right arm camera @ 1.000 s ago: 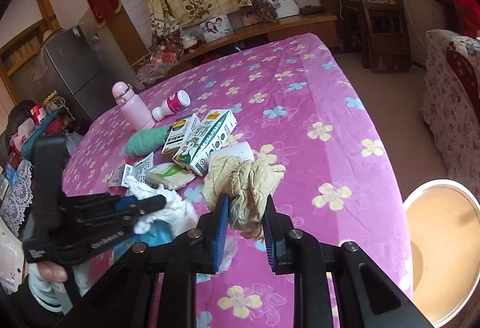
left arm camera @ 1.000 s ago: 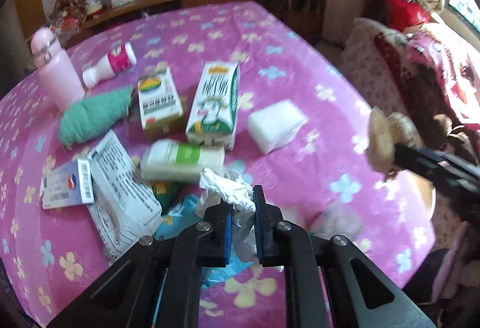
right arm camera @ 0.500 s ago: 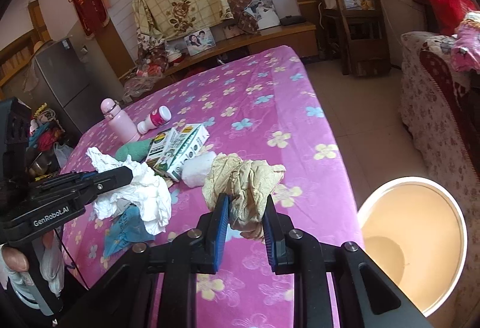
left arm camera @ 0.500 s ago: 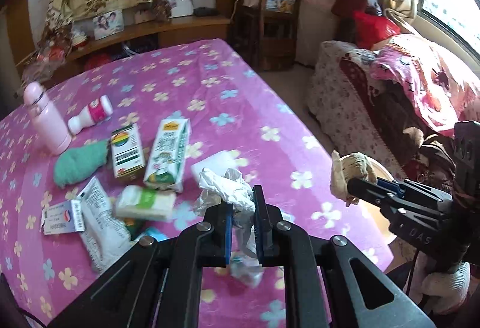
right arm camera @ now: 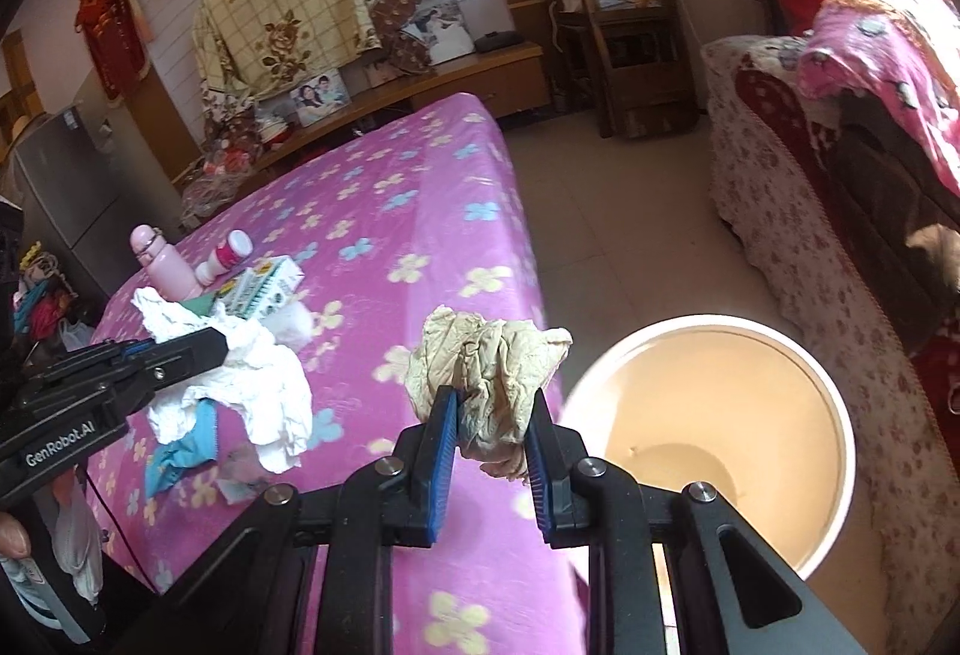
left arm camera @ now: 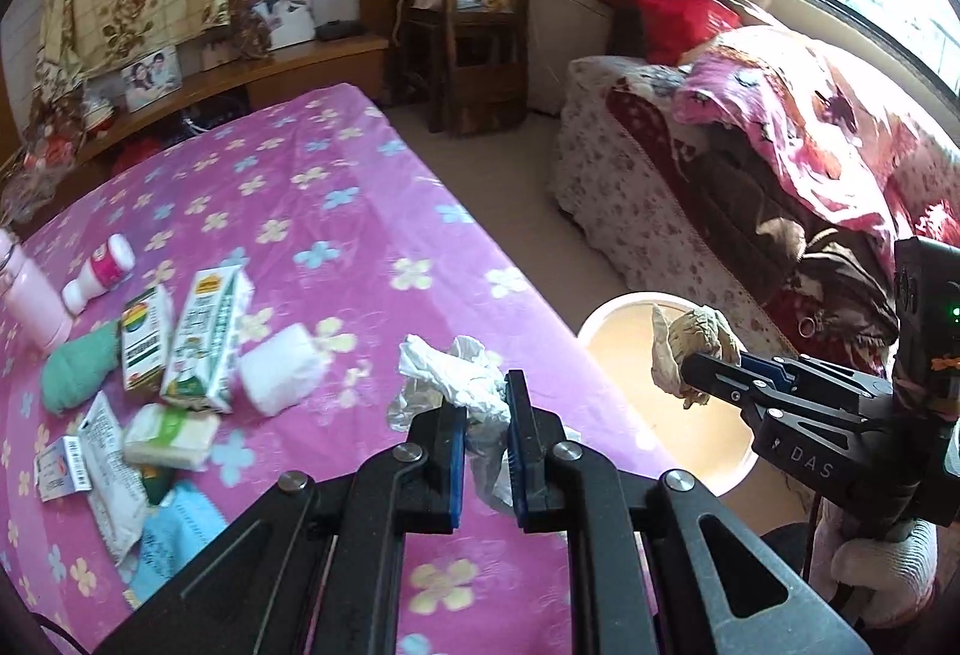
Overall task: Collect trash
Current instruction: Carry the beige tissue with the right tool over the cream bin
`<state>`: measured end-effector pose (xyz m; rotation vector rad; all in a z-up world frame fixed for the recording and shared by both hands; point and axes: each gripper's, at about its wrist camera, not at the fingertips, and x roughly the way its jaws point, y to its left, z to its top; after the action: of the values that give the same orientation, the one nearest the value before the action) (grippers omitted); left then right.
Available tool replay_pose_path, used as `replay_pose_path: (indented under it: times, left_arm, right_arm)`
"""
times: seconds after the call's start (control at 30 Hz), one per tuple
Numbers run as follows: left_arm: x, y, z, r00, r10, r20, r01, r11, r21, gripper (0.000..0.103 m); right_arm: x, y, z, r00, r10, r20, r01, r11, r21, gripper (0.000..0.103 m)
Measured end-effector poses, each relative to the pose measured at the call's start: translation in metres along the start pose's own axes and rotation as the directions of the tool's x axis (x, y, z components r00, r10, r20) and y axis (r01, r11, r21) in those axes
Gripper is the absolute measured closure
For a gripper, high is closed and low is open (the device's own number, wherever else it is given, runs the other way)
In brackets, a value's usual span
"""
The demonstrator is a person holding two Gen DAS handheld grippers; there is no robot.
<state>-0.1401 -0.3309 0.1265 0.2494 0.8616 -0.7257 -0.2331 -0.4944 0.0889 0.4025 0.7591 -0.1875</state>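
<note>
We've got the left tool (left arm camera: 486,415) clamped on a crumpled white tissue wad (left arm camera: 456,373) above the pink flowered surface (left arm camera: 360,211), and the right tool (right arm camera: 489,415) gripping a wrinkled beige paper ball (right arm camera: 486,361) close to the round cream plastic bin (right arm camera: 720,415) on the floor. Neither piece is dropped in yet, and we judge the bin looks empty. Further out, plenty's left: a soft white pad (left arm camera: 279,376), a glossy green-and-white carton (left arm camera: 207,337), flat printed wrappers (left arm camera: 111,451).

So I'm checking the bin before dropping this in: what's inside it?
The bin looks bare: tan walls and floor. The right gripper and its beige wad hide the near left part.
</note>
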Motion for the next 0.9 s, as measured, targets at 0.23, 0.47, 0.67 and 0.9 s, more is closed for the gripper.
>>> replay_pose_path:
  times: [0.23,0.47,0.67,0.9]
  left_arm:
    - [0.02,-0.04,0.005,0.999,-0.036,-0.018,0.037,0.999,0.037,0.09]
    - [0.043,-0.077,0.007,0.996,-0.075,-0.042,0.077,0.996,0.051,0.09]
    - [0.067,-0.103,0.003,0.995,-0.089,-0.055,0.092,0.994,0.053,0.09]
    - [0.084,-0.11,-0.004,0.987,-0.142,-0.072,0.145,0.989,0.031,0.067]
  right_arm:
    - [-0.009,-0.055,-0.011,0.997,-0.078,-0.016,0.079,0.995,0.066,0.078]
    - [-0.009,-0.106,-0.026,0.99,-0.13,-0.057,0.137,0.981,0.14,0.078]
    - [0.002,-0.138,-0.038,0.985,-0.145,-0.097,0.162,0.965,0.208,0.078]
    - [0.019,-0.163,-0.048,0.979,-0.154,-0.134,0.186,0.945,0.269,0.076]
